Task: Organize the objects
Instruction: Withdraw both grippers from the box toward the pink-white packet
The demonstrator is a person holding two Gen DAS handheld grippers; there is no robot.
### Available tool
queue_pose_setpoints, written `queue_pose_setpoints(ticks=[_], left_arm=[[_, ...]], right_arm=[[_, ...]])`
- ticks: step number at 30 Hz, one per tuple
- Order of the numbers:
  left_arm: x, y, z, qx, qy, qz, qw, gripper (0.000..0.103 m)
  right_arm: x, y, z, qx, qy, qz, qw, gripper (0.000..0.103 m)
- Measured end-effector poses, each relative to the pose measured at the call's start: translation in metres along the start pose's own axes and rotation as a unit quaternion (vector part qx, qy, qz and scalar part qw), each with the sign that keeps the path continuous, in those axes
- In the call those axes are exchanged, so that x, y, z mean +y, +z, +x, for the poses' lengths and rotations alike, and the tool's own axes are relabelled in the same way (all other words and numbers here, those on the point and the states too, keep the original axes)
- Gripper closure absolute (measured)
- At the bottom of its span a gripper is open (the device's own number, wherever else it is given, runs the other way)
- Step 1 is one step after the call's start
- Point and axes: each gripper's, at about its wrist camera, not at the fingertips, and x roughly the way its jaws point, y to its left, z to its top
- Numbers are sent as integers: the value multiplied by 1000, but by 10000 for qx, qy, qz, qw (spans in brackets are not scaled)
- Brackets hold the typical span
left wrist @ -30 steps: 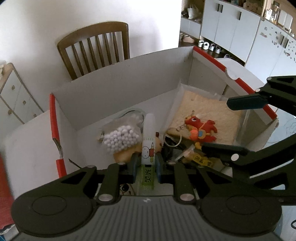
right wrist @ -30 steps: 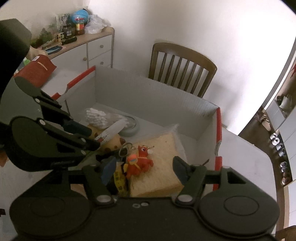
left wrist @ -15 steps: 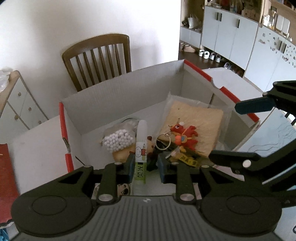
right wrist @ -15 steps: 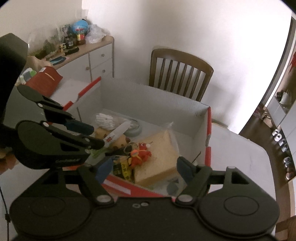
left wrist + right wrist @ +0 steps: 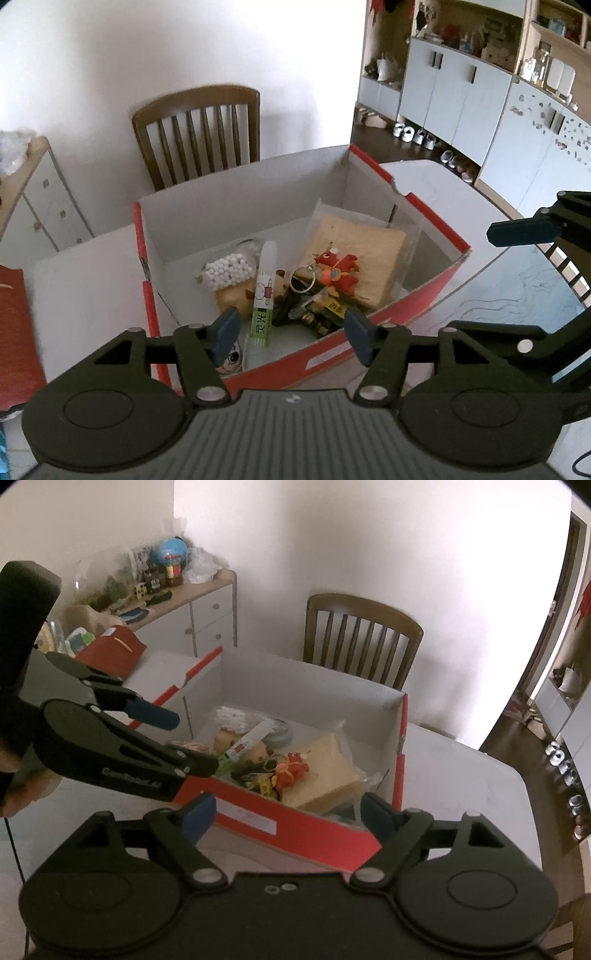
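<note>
- Left gripper [image 5: 291, 332]: jaws just opened, nothing between pads.
- Right gripper [image 5: 286, 818]: wide, empty.
- Glue stick [image 5: 265, 291] inside box [image 5: 424, 291], near front wall, long axis front-to-back, nearer left gripper.

Our right hand-held gripper [image 5: 286, 816] hangs over the near red wall of an open cardboard box [image 5: 295, 825] on the white worktop [image 5: 461, 775], its jaws, which have just been opening, spread wide with nothing between them. Ahead of it inside the box lie a tan sponge pad [image 5: 325, 771], a red dragon keychain [image 5: 291, 770] and a glue stick [image 5: 247, 742]. To its left our left hand-held gripper [image 5: 184, 742] reaches in, also parted. Beyond the box stands a wooden chair [image 5: 364, 642].
</note>
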Motion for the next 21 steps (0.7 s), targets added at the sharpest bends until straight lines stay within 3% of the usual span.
queue_pose_setpoints(ticks=[6,12,15,21], left_arm=[[-6,-10,-24,-179,1,-43,9998,35],[-10,-25,-42,-275,-148,-266,9992,35],[-14,-35,-51,-321,-156,-234,9991,29],[-17,-55,-60,-319,-183,-317,9988,28]], right_arm=[[1,-11,-21,-123,113,9,9999,11],[2,-24,-37,-139,184,16,9997,9],[2,-33,-44,-157,218,-5,9996,7],[2,-54,-53,-126,239,20,9996,5]])
